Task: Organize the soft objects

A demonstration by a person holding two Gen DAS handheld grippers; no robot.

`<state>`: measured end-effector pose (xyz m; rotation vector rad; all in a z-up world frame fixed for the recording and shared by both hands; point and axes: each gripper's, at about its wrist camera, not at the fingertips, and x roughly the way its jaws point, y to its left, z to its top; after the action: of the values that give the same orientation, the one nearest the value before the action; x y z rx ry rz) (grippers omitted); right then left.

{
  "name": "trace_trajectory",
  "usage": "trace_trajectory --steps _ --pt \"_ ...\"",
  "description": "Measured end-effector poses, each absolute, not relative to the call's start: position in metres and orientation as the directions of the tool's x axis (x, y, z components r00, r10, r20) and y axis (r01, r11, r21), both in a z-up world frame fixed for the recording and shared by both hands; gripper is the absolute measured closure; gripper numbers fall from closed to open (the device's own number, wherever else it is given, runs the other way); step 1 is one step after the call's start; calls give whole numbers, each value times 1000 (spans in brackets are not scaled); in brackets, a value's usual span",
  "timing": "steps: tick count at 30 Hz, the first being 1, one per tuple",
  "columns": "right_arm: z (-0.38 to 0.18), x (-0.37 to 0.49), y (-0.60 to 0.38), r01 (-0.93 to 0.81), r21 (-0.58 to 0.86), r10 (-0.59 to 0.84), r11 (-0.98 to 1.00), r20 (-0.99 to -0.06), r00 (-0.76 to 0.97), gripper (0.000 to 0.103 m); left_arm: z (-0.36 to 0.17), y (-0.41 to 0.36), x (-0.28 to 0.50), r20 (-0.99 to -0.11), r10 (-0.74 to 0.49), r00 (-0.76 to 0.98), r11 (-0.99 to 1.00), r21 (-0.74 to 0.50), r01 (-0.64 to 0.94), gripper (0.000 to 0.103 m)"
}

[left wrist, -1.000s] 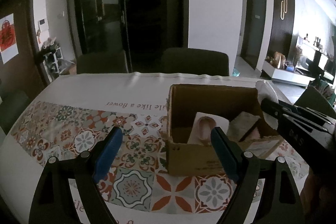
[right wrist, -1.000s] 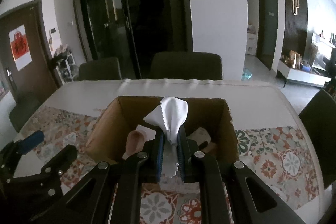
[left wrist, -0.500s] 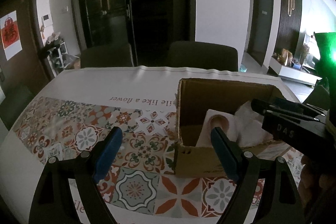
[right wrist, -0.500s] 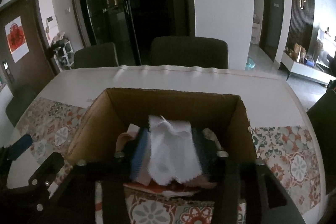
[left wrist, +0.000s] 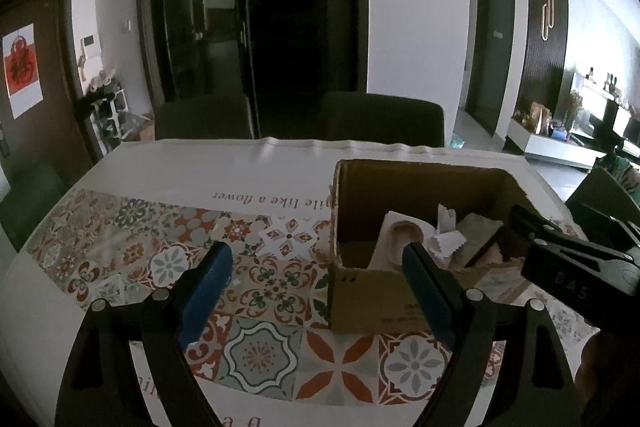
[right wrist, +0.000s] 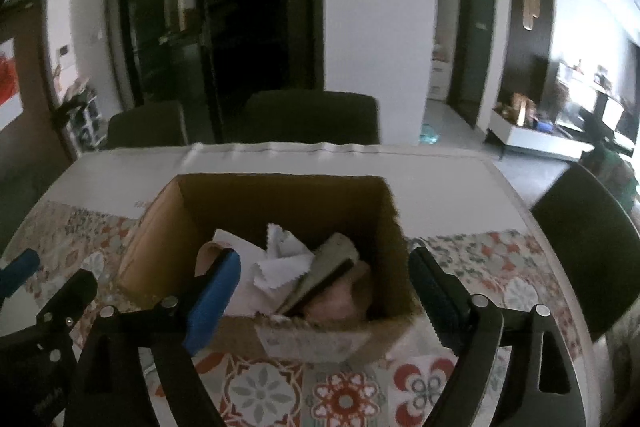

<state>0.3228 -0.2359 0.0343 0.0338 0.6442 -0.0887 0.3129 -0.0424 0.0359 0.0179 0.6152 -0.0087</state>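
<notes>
A cardboard box (right wrist: 276, 211) on a patterned table (left wrist: 132, 243) holds a white cloth (right wrist: 284, 259) and other soft items, the right gripper (right wrist: 324, 287) opening empty above it, the left gripper (left wrist: 316, 279) wide and empty; nothing soft seems left outside.

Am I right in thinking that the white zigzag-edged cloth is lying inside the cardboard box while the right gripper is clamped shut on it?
Not quite. The white cloth does lie inside the cardboard box, but the right gripper is not clamped on it: its jaws are opening, standing wide apart with the cloth lying free of both pads. The right wrist view shows this.
</notes>
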Motion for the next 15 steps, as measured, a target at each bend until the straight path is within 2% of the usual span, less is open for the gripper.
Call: trace_trajectory --steps 8,15 --pt "50 263 -238 155 -14 -139 988 -525 840 16 49 -47 272 -535 -37 844 998 17 54 13" --pt "54 213 -239 175 -6 -154 985 -512 845 16 58 -49 227 -498 -67 865 996 18 87 11"
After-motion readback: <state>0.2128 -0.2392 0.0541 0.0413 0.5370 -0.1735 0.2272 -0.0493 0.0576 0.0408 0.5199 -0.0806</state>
